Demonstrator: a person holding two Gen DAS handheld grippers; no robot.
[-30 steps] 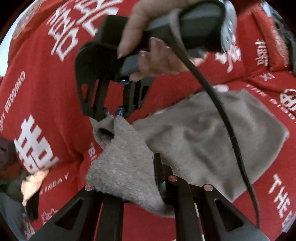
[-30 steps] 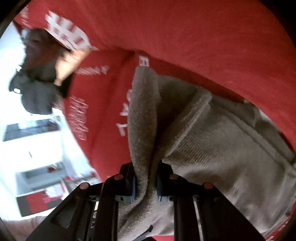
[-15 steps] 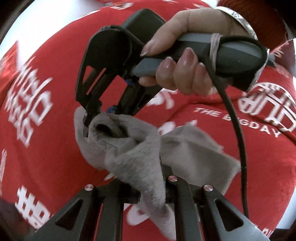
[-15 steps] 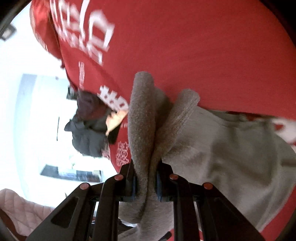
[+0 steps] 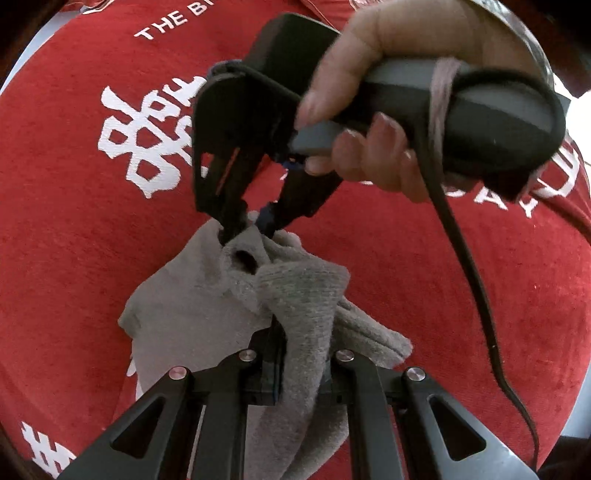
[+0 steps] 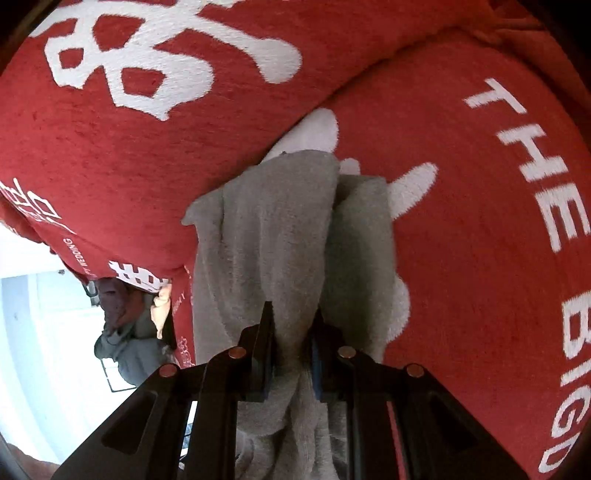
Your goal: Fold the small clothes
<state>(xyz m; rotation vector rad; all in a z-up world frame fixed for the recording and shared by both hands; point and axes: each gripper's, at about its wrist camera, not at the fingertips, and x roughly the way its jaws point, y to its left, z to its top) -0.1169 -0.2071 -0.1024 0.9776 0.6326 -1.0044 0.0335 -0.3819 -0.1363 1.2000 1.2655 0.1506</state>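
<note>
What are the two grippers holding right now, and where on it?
Both hold the same grey sock. The left gripper pinches a bunched fold of it; the right gripper pinches its open cuff end, above the red blanket.

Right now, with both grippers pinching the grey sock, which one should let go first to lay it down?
Probably the right gripper. Its jaws hold only the sock's far tip, close above the red cloth. The left gripper clamps a thick bunch and can anchor it.

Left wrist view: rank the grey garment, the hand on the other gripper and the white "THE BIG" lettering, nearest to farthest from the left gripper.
1. Grey garment, clamped in the left gripper.
2. Hand, upper right, holding the right gripper.
3. Lettering, top left edge on the red cloth.
</note>
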